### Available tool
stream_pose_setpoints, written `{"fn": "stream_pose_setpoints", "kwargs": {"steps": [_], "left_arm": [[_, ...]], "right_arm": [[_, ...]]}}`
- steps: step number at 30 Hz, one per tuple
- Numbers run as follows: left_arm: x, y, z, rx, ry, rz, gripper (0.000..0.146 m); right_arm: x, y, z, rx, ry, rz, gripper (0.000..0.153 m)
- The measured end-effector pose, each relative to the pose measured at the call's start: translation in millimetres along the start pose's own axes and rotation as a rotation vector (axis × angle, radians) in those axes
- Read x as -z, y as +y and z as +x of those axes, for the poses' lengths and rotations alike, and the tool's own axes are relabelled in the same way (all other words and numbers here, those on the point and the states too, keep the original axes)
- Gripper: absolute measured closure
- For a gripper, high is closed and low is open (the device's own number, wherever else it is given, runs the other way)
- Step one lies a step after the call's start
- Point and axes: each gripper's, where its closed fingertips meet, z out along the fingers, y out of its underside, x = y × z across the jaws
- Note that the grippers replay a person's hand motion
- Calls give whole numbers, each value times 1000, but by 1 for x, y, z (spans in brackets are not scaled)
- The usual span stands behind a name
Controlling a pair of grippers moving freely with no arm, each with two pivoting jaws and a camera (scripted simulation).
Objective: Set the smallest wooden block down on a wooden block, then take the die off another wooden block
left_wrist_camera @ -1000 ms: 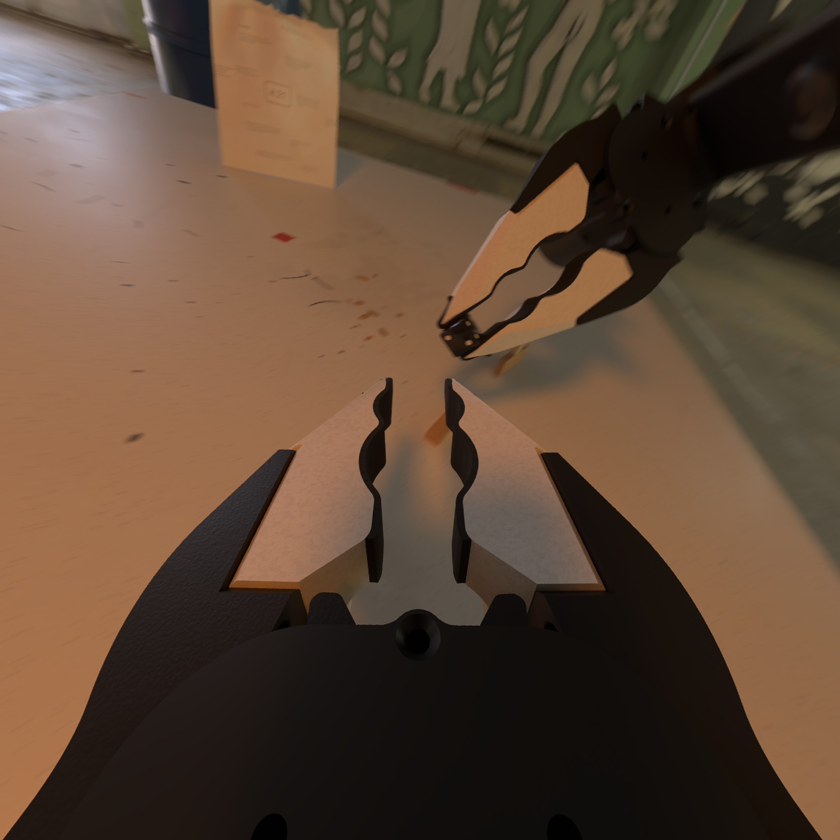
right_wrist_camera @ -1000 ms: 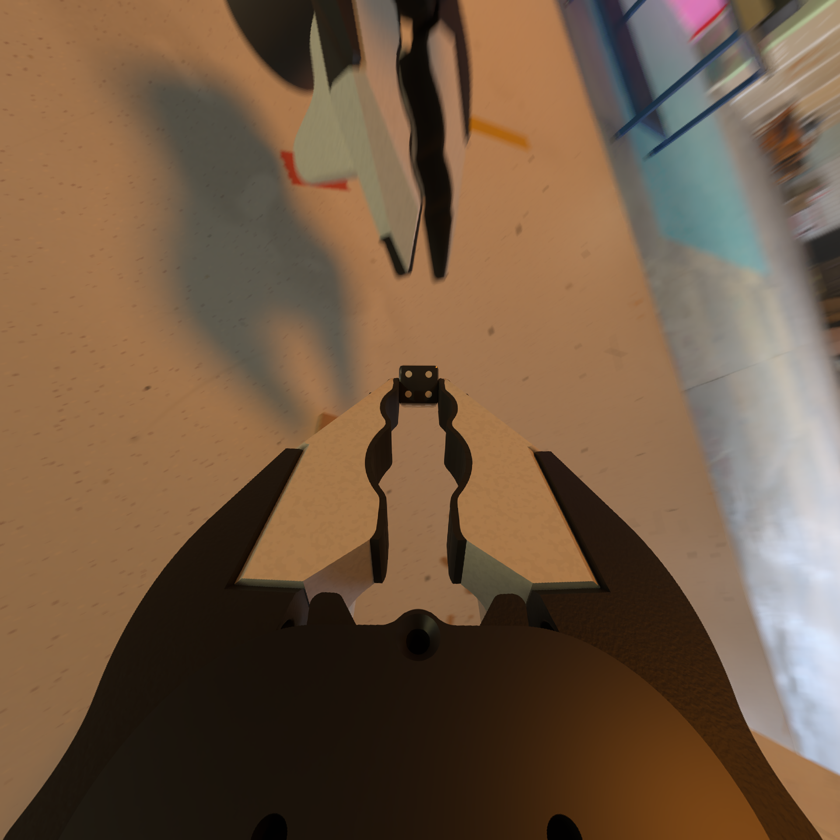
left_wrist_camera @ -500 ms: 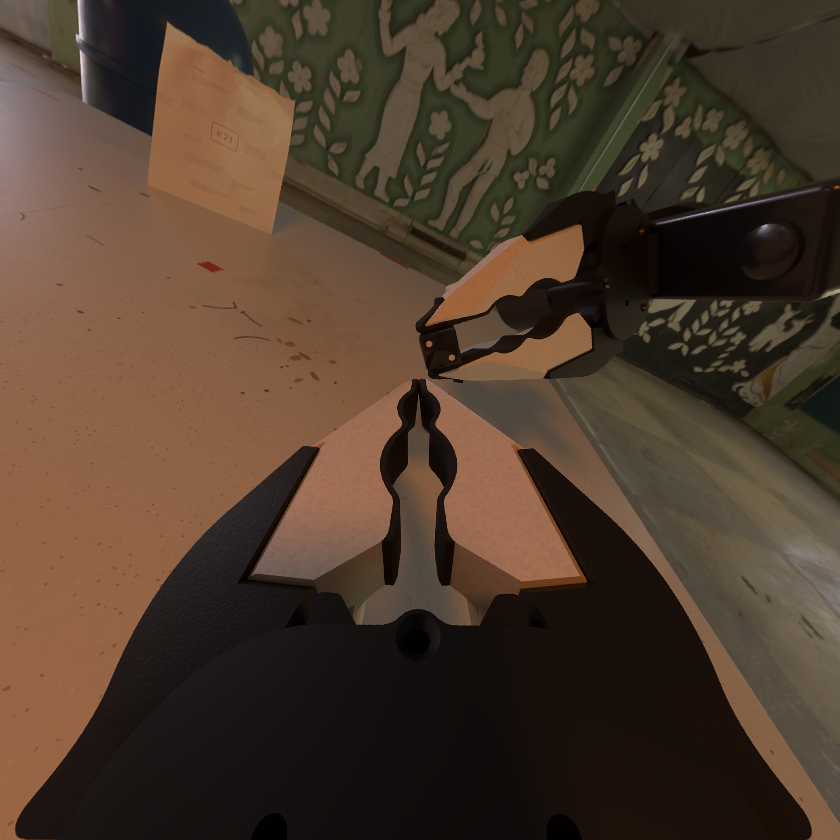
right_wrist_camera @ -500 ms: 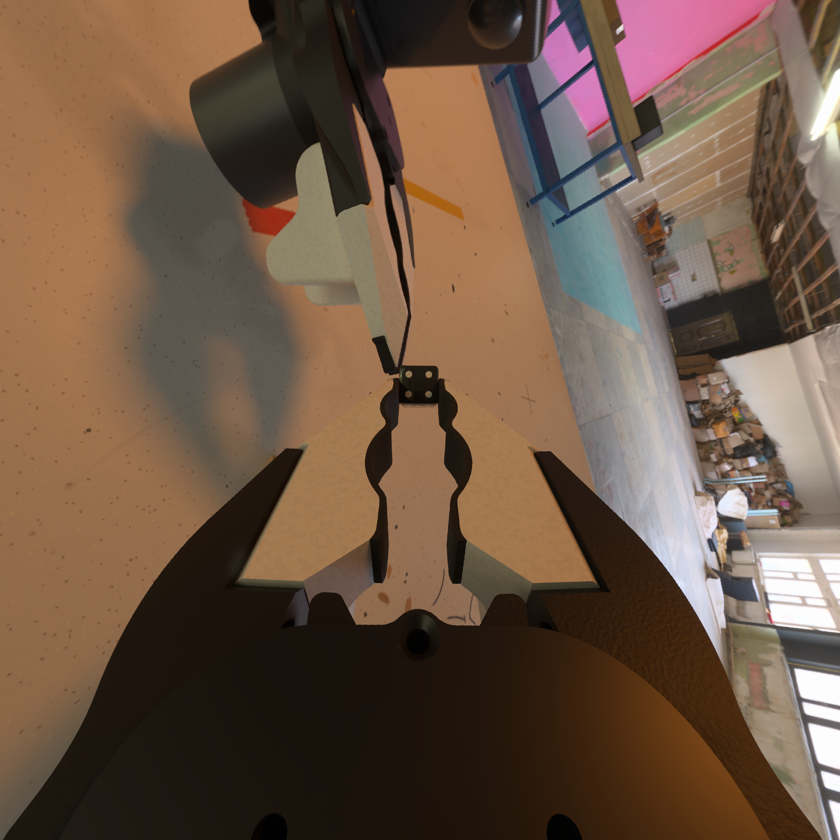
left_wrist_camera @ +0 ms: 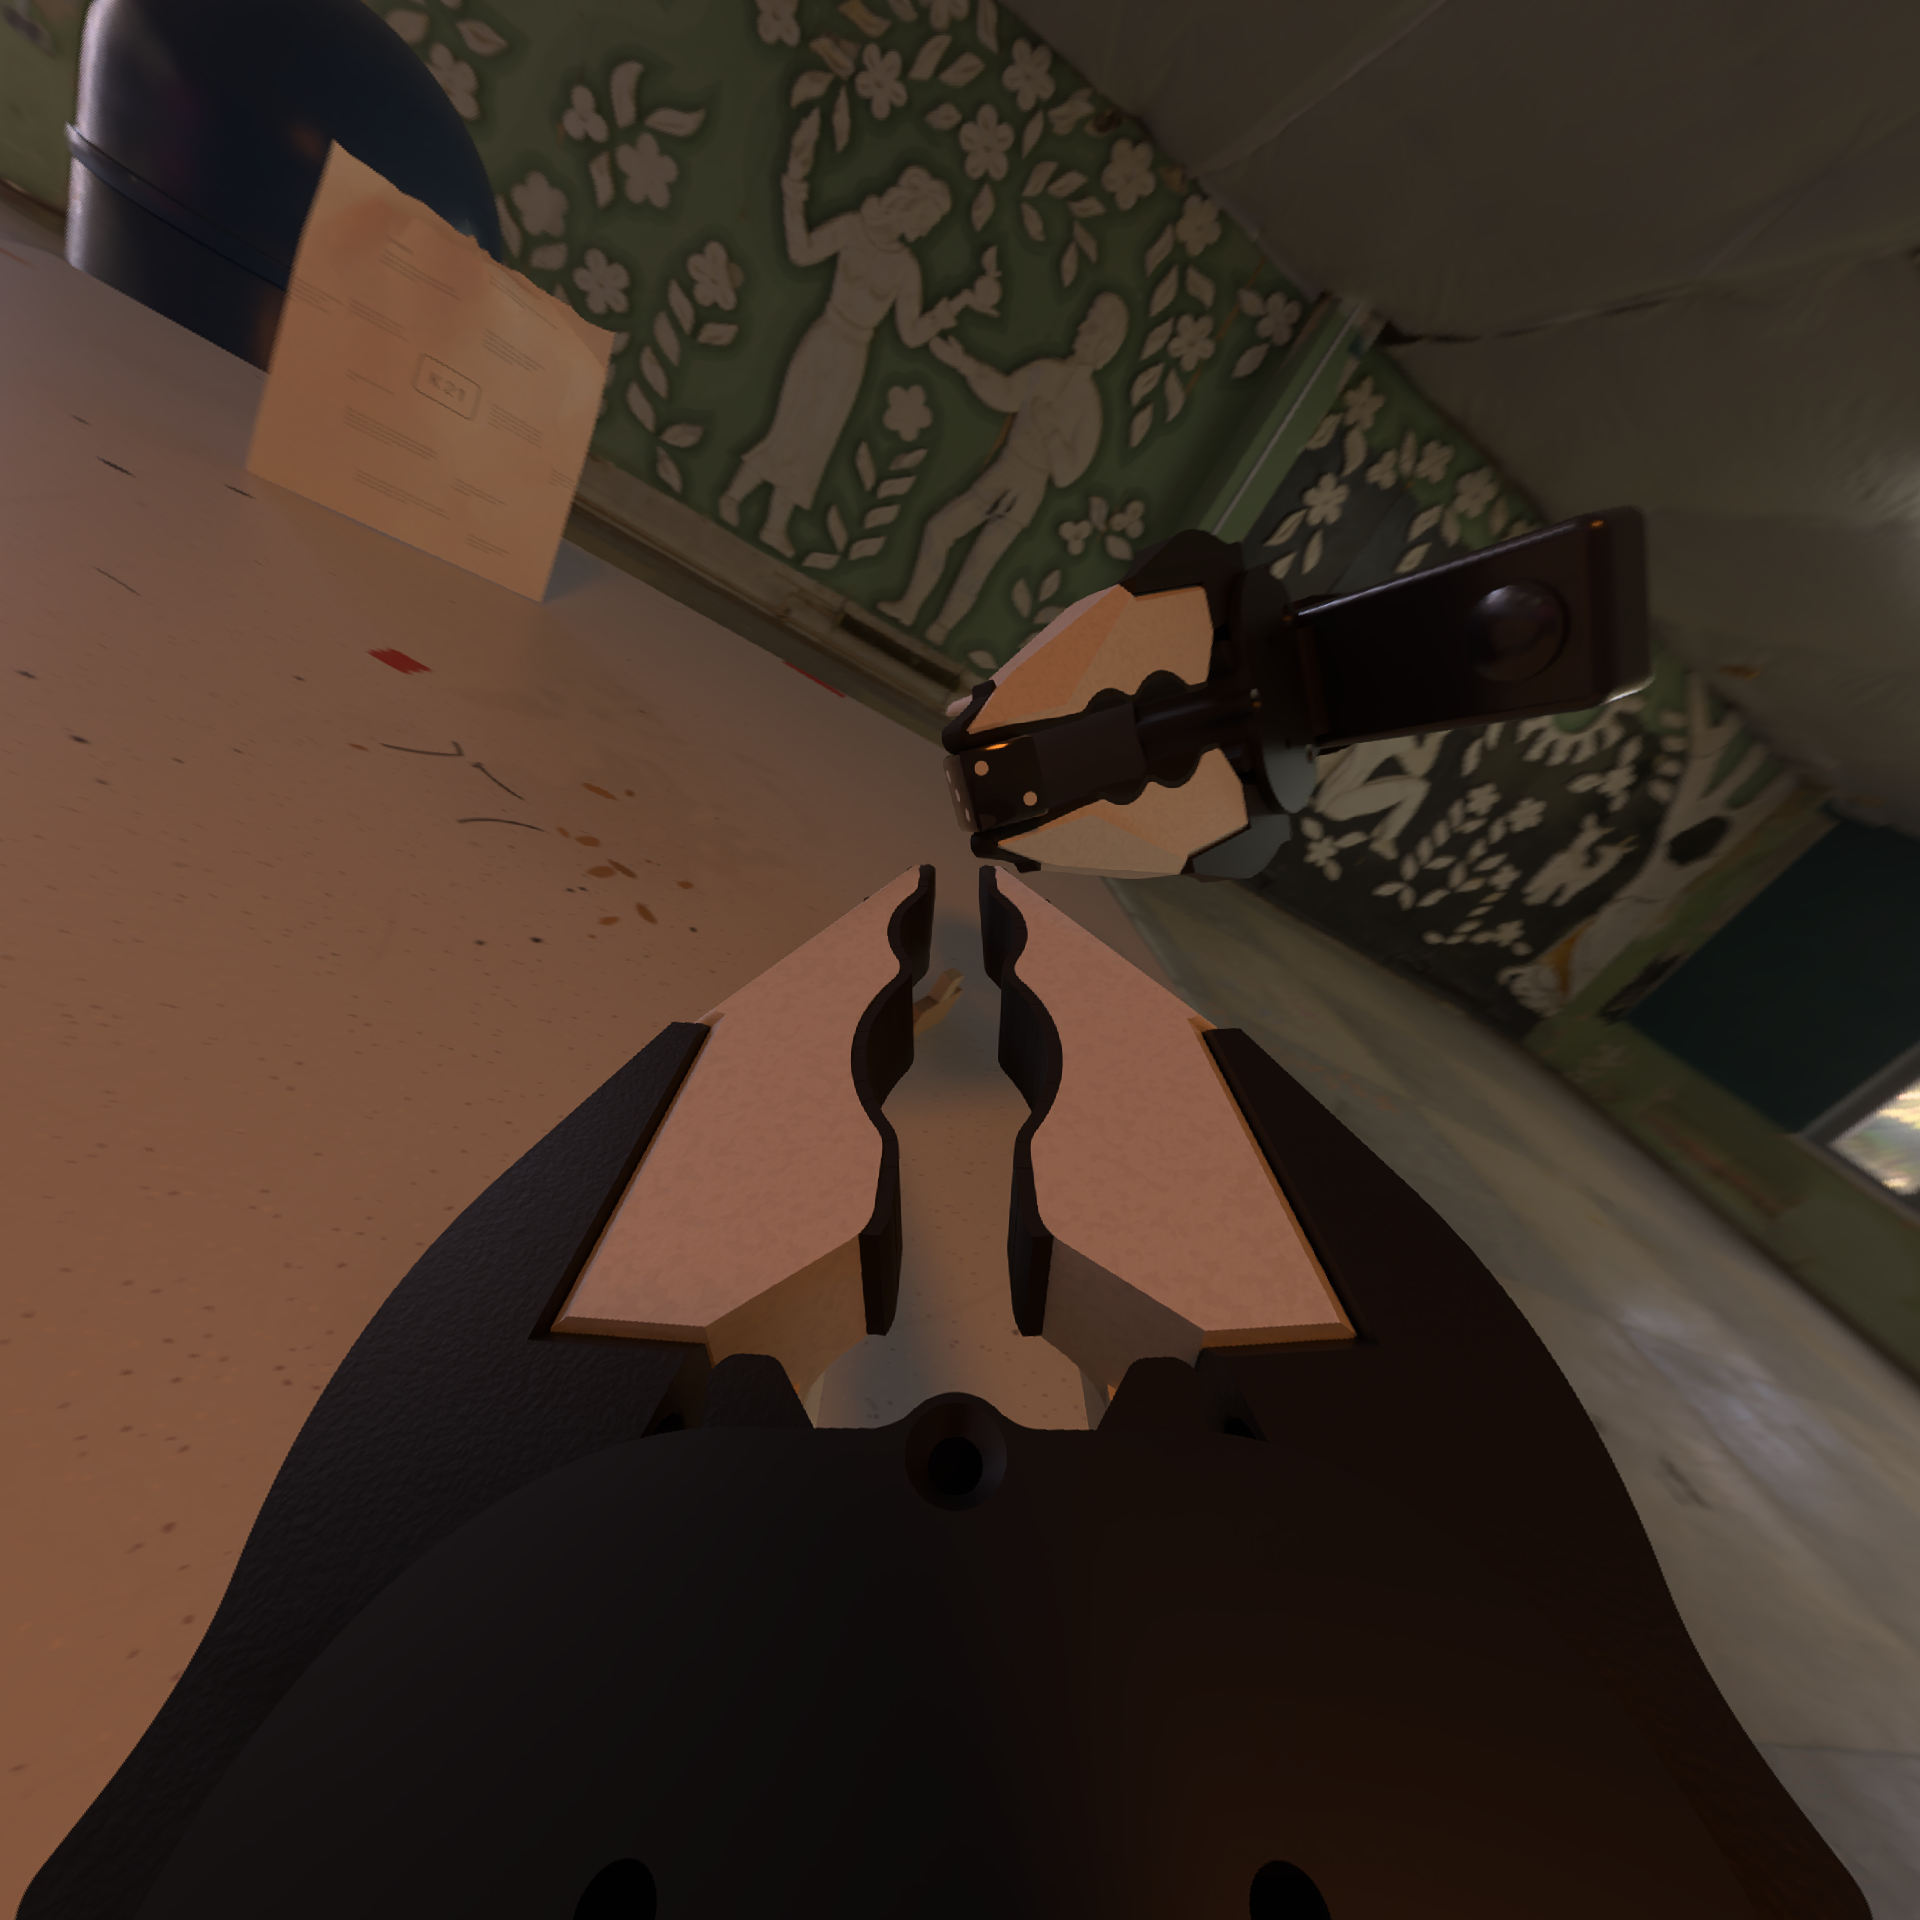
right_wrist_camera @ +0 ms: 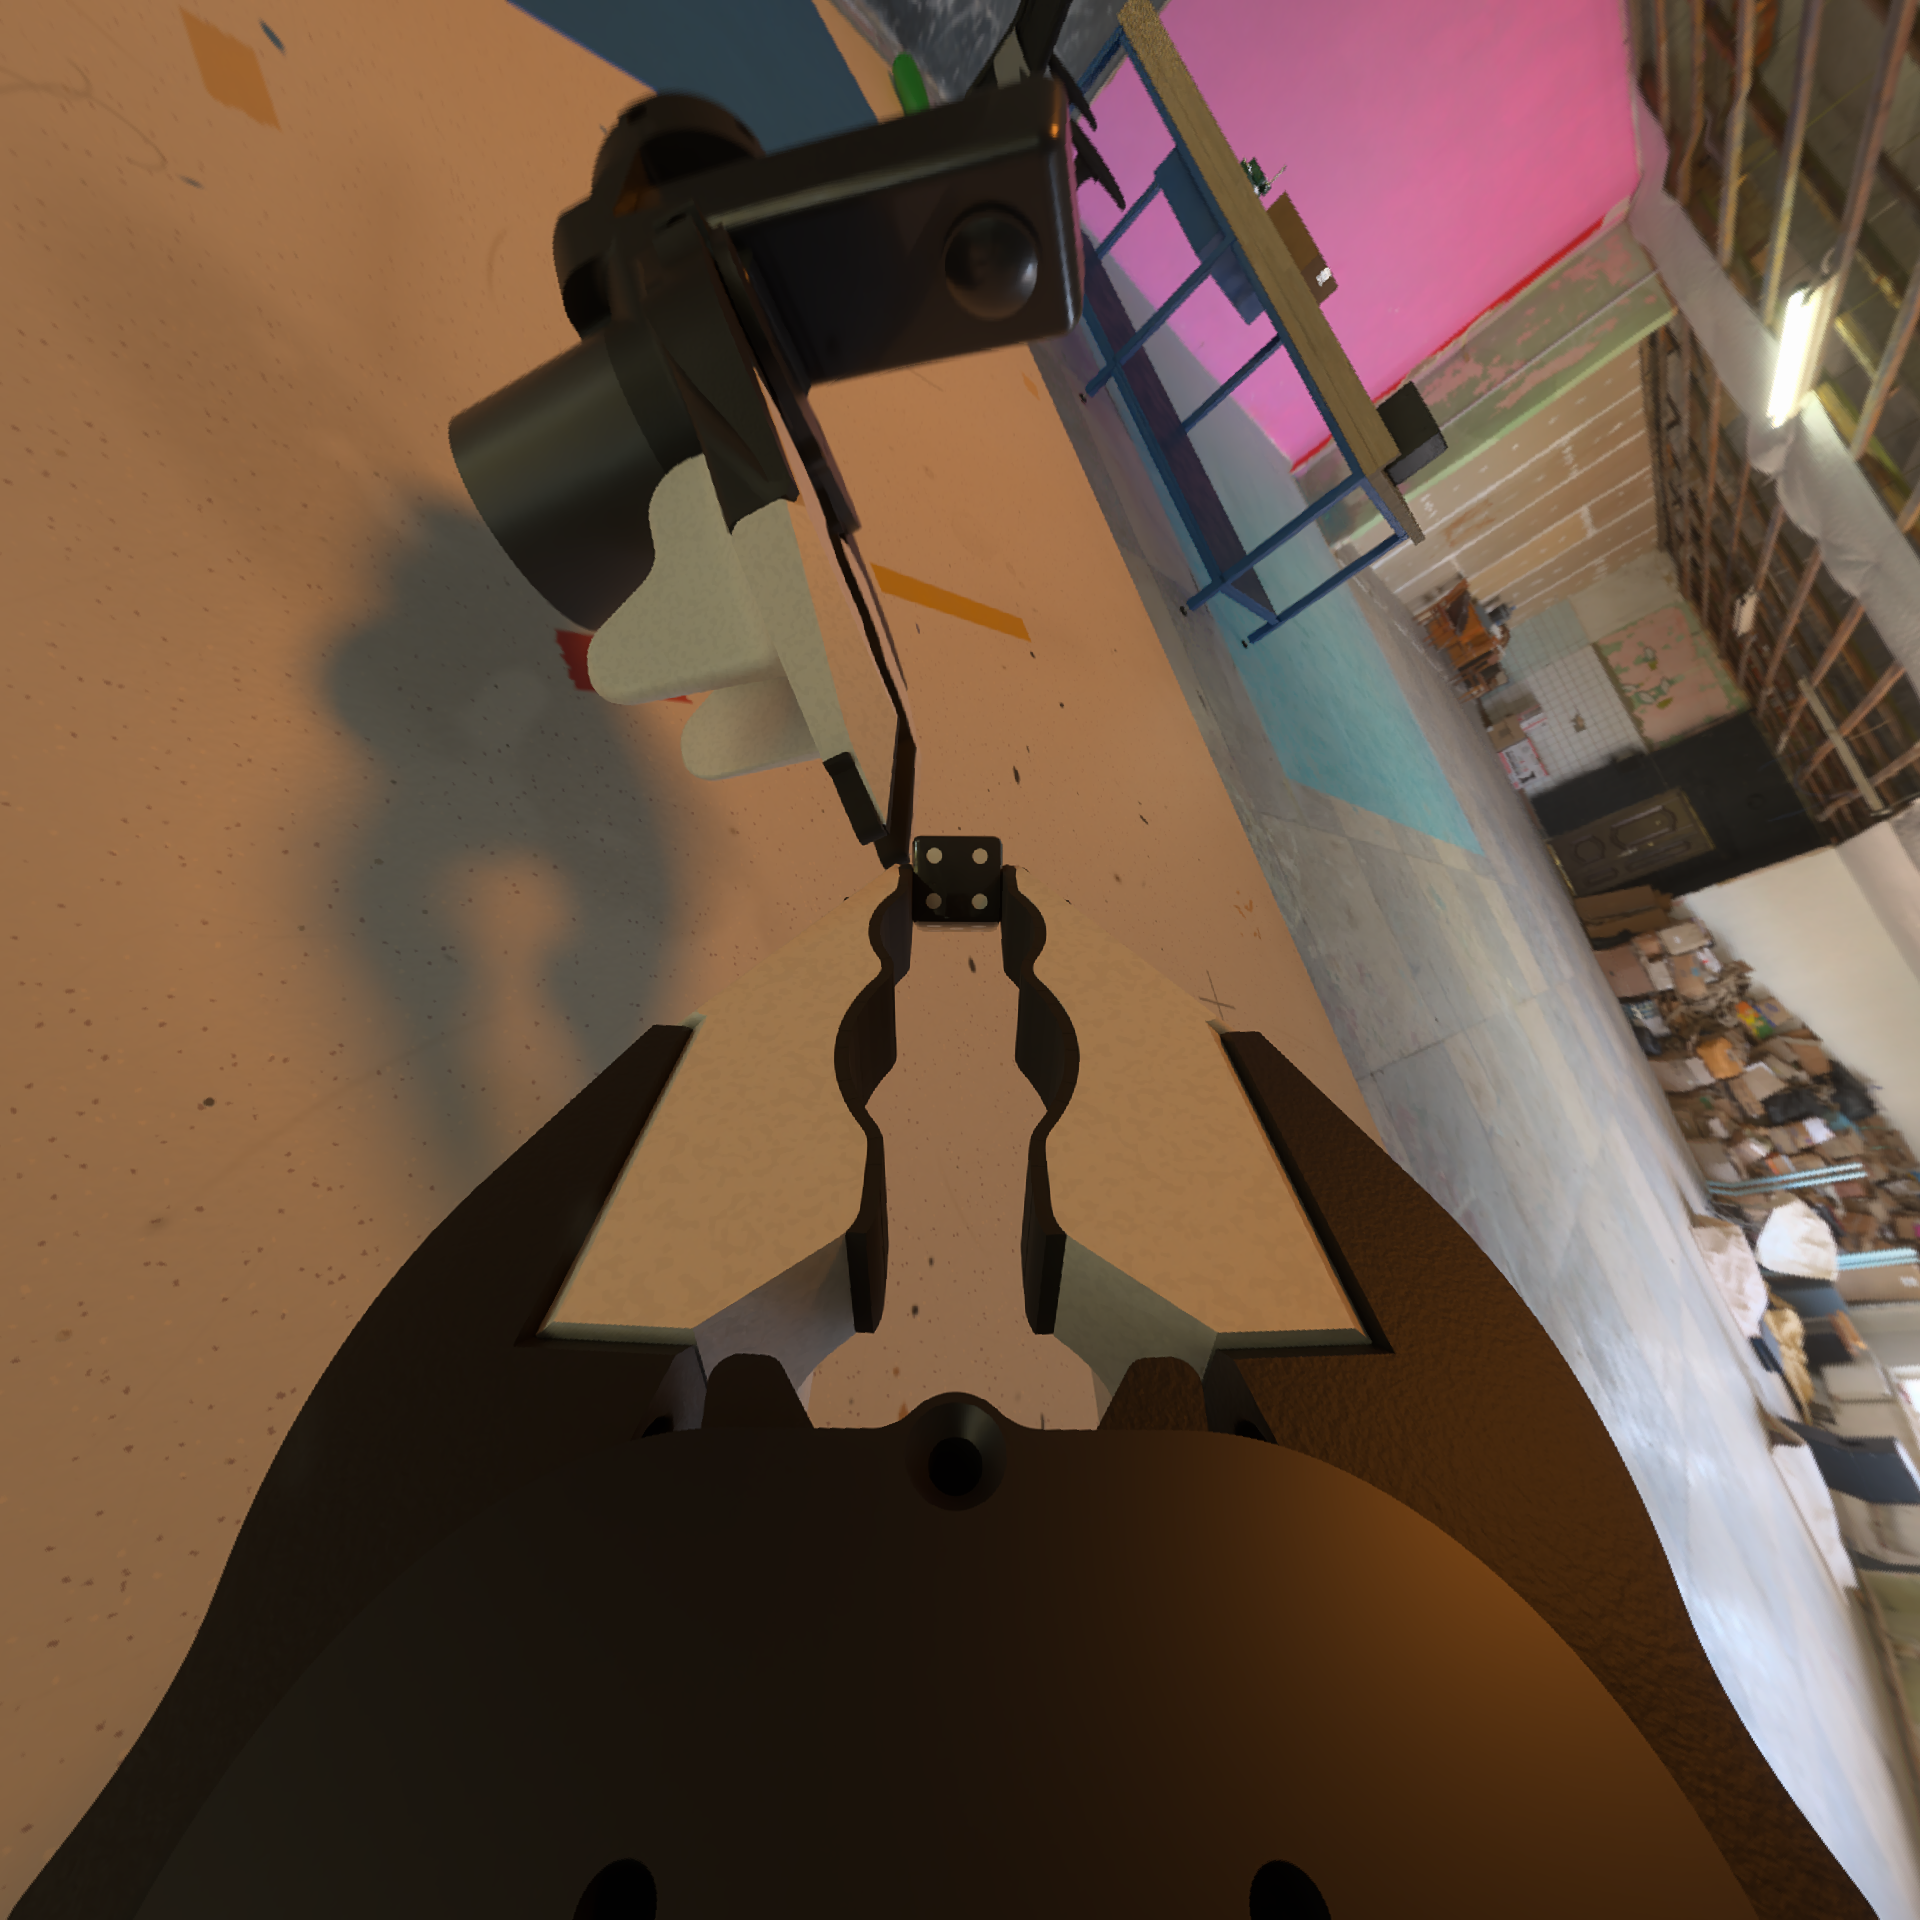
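My right gripper [right_wrist_camera: 957,896] is shut on a small black die with white pips [right_wrist_camera: 957,879], held at its fingertips above the tan table [right_wrist_camera: 260,935]. In the left wrist view the right gripper [left_wrist_camera: 982,800] comes in from the right with the die [left_wrist_camera: 995,795] in its tips. My left gripper [left_wrist_camera: 953,883] is empty, its jaws a narrow gap apart, tips just below the die. It also shows in the right wrist view [right_wrist_camera: 891,821], touching or almost touching the die's left corner. A small tan piece [left_wrist_camera: 940,1003] shows on the table between my left fingers; I cannot tell what it is.
A tan paper sheet [left_wrist_camera: 426,416] stands at the table's far edge before a dark barrel [left_wrist_camera: 239,156]. A red mark [left_wrist_camera: 398,660] and an orange tape strip [right_wrist_camera: 951,603] lie on the table. The table's edge runs along the right, with floor beyond.
My left gripper closed from open to almost shut, then parted slightly. Both grippers rose and tilted up from the table. The right gripper kept hold of the die throughout.
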Motion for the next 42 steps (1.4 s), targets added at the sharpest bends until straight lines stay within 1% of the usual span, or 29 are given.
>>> {"fn": "stream_pose_setpoints", "kwargs": {"steps": [8,11,19,23,26,28,32,38,40,42], "left_arm": [[2,-4,-7,-205,-154,-19,140],[2,-3,-9,-252,-194,-50,140],[2,-2,-8,-229,-167,-33,146],[2,-3,-8,-217,-157,-21,146],[3,-3,-8,-212,-158,-25,142],[3,-3,-8,-220,-155,-25,145],[4,-5,-6,-214,-144,-9,146],[5,-9,5,-73,-10,53,146],[4,-8,5,-59,-7,52,146],[4,-6,0,-79,-47,36,146]], "right_arm": [[-5,5,0,60,16,-93,137],[-6,4,0,76,19,-102,137],[-8,4,-1,136,32,-142,137],[-8,3,-1,141,29,-133,137],[-8,2,-1,147,26,-133,137],[-9,1,-1,151,29,-132,137],[-8,-1,0,133,30,-100,137],[-4,-9,1,19,-16,46,137],[-4,-9,1,23,-16,50,137],[-5,-5,2,45,-4,5,137]]}}
